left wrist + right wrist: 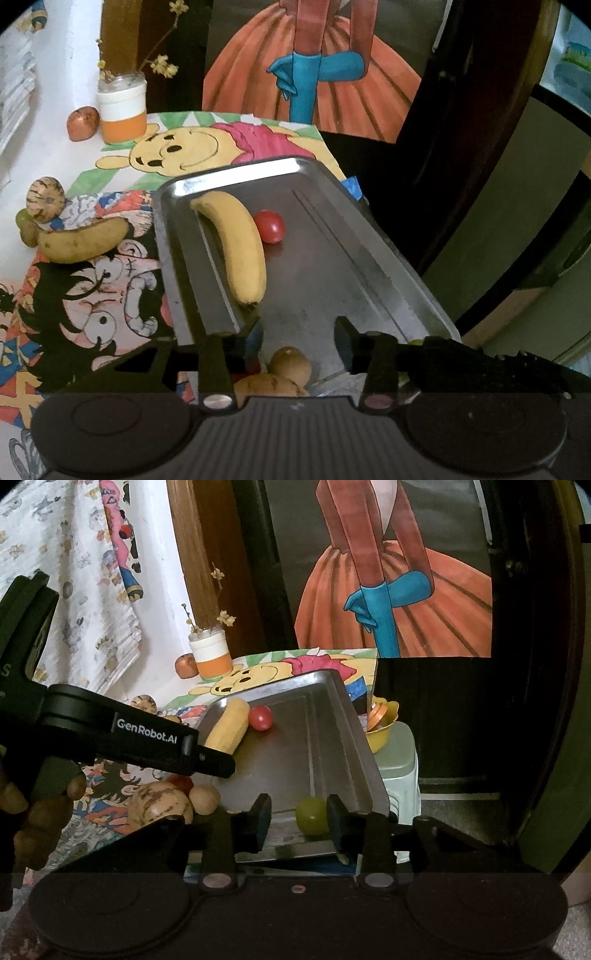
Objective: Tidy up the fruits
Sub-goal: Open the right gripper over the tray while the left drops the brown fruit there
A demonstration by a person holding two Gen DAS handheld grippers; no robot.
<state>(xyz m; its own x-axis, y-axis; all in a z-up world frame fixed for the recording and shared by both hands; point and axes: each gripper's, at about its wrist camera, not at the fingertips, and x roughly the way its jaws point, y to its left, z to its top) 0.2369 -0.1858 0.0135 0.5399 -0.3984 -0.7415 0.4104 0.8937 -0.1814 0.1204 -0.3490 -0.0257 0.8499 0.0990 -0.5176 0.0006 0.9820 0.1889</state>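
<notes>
Item: fruit-sorting station, metal tray (369, 236) set on a tabletop (51, 155) covered in cartoon drawings. In the tray: one yellow banana (236, 243) along the left side, one small red fruit (269, 226) touching it on the right. Left gripper (297, 325): fingers partly spread over the near end of the tray, nothing between them; the banana's near tip lies just beyond the left finger. Right gripper (298, 814): fingers narrowly spread at the near right corner of the tray, with a green round fruit (312, 816) between them, close against the right finger; whether the pad presses on it I cannot tell, and it looks released rather than gripped. Judged step: setting fruit down in the tray. To do it well, the fingers should part fully before lifting, then rise straight so a round fruit is not nudged into a roll; the tray floor looks slick. Outstanding stock outside the tray: a spotted banana (79, 240) at the left, a striped round fruit (45, 199) beyond it, a reddish fruit (83, 123) far left beside a white-and-orange jar (122, 110) of dried sprigs, and brown round fruits (204, 798) near the tray's near left corner. Room: a large painting of an orange skirt and blue glove (314, 70) at the back, dark wooden door frame to the right, a yellow bowl (382, 731) on a pale stool off the tray's right edge, patterned cloth hanging far left.
</notes>
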